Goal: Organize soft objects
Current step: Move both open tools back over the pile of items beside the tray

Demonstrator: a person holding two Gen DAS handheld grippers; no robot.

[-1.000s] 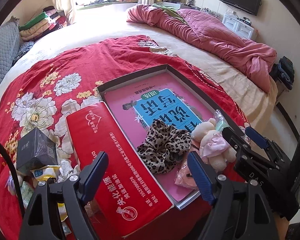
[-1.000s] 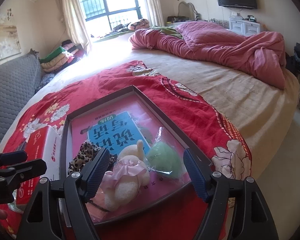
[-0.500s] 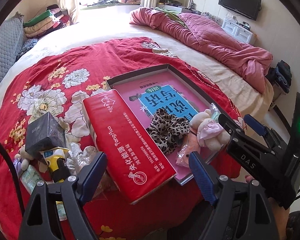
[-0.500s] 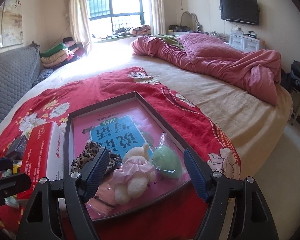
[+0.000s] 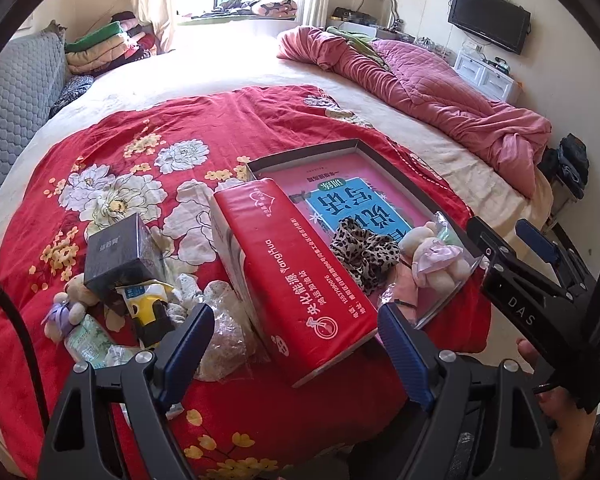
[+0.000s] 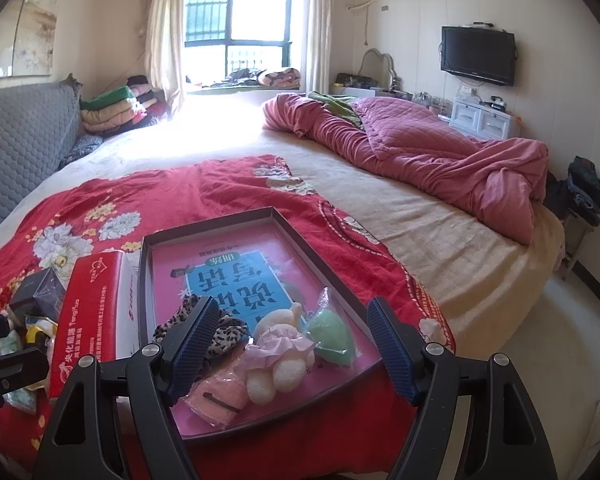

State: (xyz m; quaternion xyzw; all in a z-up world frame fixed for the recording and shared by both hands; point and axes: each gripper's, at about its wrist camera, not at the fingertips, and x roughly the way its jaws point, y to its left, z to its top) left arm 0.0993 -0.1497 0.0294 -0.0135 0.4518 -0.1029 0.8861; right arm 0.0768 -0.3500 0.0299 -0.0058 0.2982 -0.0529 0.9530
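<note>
Blue-padded and spread wide, the jaws of the left gripper (image 5: 296, 344) grasp nothing; the right gripper (image 6: 290, 344) hangs likewise released and empty. Straight ahead of the left jaws lies the long red printed carton (image 5: 292, 280); just off their left pad sits the loose heap still to be sorted: a crumpled clear plastic bag (image 5: 224, 336), a small plush bear with a lilac bow (image 5: 66, 304), a yellow-and-black packet (image 5: 148, 306) and a black cube box (image 5: 120, 256). Ahead of the right jaws, inside the shallow dark-rimmed tray with a pink printed floor (image 6: 324, 264), rest the sorted pieces: a leopard-print fabric scrunchie (image 6: 220, 328) by the left pad, a cream plush toy in a pink frill (image 6: 278, 356) between the pads, a pink item in a clear bag (image 6: 216, 394) nearest, and a green sponge in clear wrap (image 6: 332, 338) towards the right pad.

By this reading, the step is a pause between transfers; the next move seems to call for the left gripper to swing left and down over the heap and pinch one soft piece, likely the bear.

The carton stands between heap and tray, so a carried item must clear its top; the tray's near rim sits close to the edge of the red floral bedspread (image 5: 112, 152), which leaves little margin there; beyond the tray its far floor is bare and the bed is open.
</note>
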